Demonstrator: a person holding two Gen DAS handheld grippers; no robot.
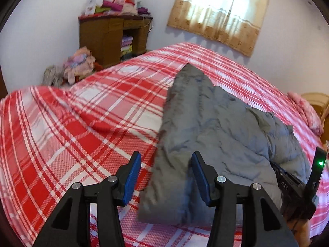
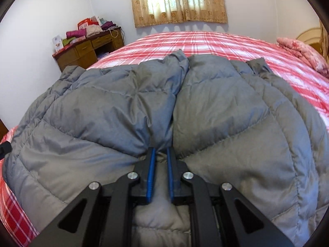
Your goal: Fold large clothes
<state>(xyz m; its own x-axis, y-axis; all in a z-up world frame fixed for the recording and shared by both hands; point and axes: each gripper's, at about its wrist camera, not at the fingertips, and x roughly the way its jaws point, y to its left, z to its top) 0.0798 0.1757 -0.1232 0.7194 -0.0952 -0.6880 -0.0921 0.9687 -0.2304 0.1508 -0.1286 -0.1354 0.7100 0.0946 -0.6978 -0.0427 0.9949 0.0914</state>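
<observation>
A grey quilted down jacket (image 2: 164,107) lies spread across a bed covered in a red-and-white plaid sheet (image 1: 72,113), its bulk along the bed's near edge and one long padded section reaching toward the far edge under the window. The right claw (image 2: 160,160) is clamped on a pinch of the jacket's grey fabric at the seam where two puffy panels meet, its blue pads nearly together with cloth bunched between them. The left claw (image 1: 166,175) stands apart, its blue pads (image 1: 131,181) straddling the near end of the long padded section without visibly pressing on it; fabric sits in the gap, but no grip shows. By the look of it, the fold is at an early stage: one hand has its hold and the other is lining up on the garment's near edge. The next move likely calls for the left claw to close on that thick padding, then both hands to lift and carry the cloth over together, since puffy fill tends to slip and spring back. The sheet shows soft ridges toward the bed's left side. Beyond the bed's far-left corner, a brown wooden desk (image 1: 111,39) holds stacked folded clothes (image 1: 119,6) against a white wall, a tan patterned curtain (image 2: 178,2) covers a bright window, and a pink floral pillow (image 2: 304,51) rests at the bed's right edge.
</observation>
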